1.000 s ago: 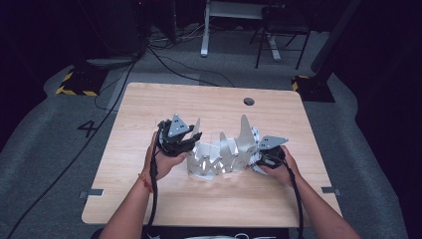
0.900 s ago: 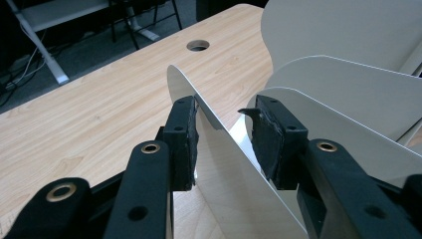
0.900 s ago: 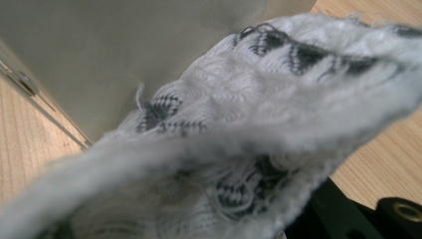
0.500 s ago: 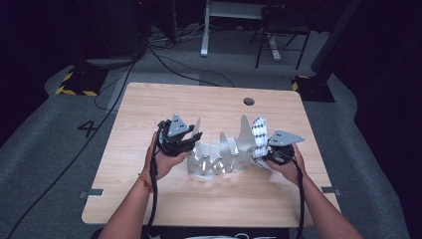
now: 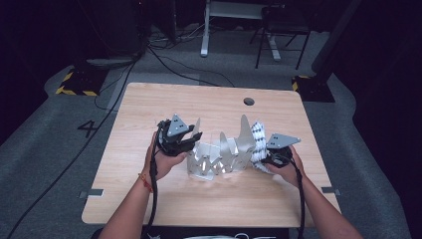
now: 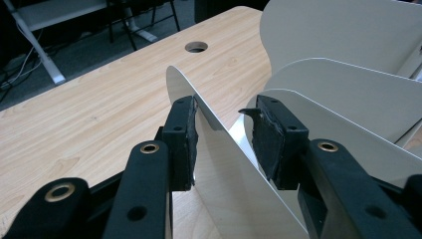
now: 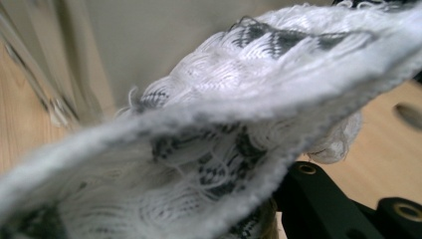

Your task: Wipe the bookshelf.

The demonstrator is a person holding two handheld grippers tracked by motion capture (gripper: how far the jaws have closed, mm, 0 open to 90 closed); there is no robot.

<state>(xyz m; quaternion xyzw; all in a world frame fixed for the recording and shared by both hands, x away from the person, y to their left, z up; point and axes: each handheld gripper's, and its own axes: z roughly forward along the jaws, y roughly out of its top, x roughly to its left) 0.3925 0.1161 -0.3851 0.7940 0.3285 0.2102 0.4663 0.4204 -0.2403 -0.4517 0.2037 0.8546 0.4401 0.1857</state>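
Observation:
A shiny metal rack of upright rounded fins stands mid-table. My left gripper is at the rack's left end. In the left gripper view the left gripper is open and straddles one thin fin; the fin lies against the left pad and stands apart from the right one. At the rack's right end my right gripper is shut on a white cloth with a black pattern, held upright against the tallest fin. The cloth hides most of that gripper's jaws.
The wooden table has a round cable hole at the back right. Bare wood lies on all sides of the rack. Cables, a desk frame and a chair base stand on the grey floor beyond.
My right gripper has moved slightly right, and the cloth now stands up in view beside the tall fin. The left gripper and the rack have stayed put.

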